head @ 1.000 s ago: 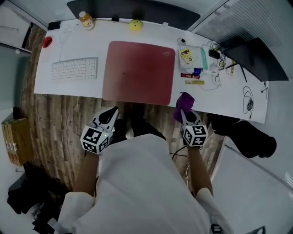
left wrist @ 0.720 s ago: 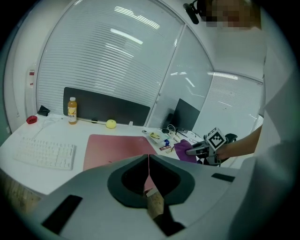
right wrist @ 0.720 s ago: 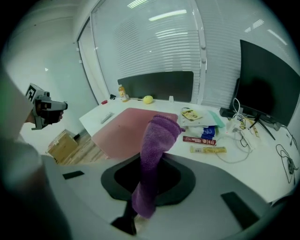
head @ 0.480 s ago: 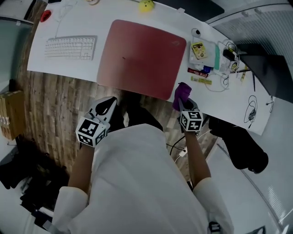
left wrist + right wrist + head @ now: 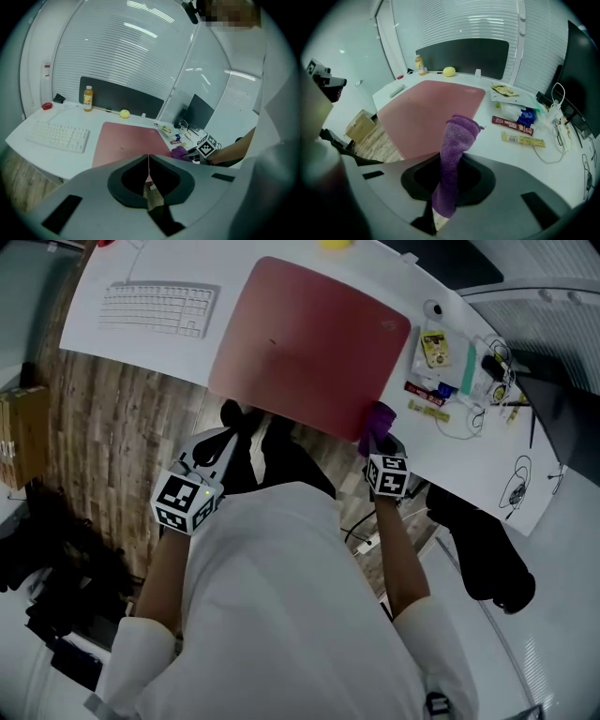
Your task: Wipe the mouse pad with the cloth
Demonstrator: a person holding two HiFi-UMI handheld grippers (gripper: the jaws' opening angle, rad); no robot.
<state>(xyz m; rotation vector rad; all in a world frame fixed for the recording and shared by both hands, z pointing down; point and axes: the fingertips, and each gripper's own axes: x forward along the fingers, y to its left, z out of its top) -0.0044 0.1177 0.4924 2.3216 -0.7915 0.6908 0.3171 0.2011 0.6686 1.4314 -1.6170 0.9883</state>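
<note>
The right gripper point(image 5: 379, 444) pinches the purple cloth point(image 5: 379, 418) at the near right corner of the red mouse pad point(image 5: 309, 334); the left gripper point(image 5: 223, 442), jaws together and empty, hangs off its near edge. Bunched so narrow, the cloth could slip free mid-wipe

yellow ball point(image 5: 335, 244): cut by top edge | mouse pad point(image 5: 426, 112): near edge partly behind cloth point(image 5: 454, 159)

Flat red mouse pad point(image 5: 309, 334), purple cloth point(image 5: 378, 420) bunched upright near its corner
</note>
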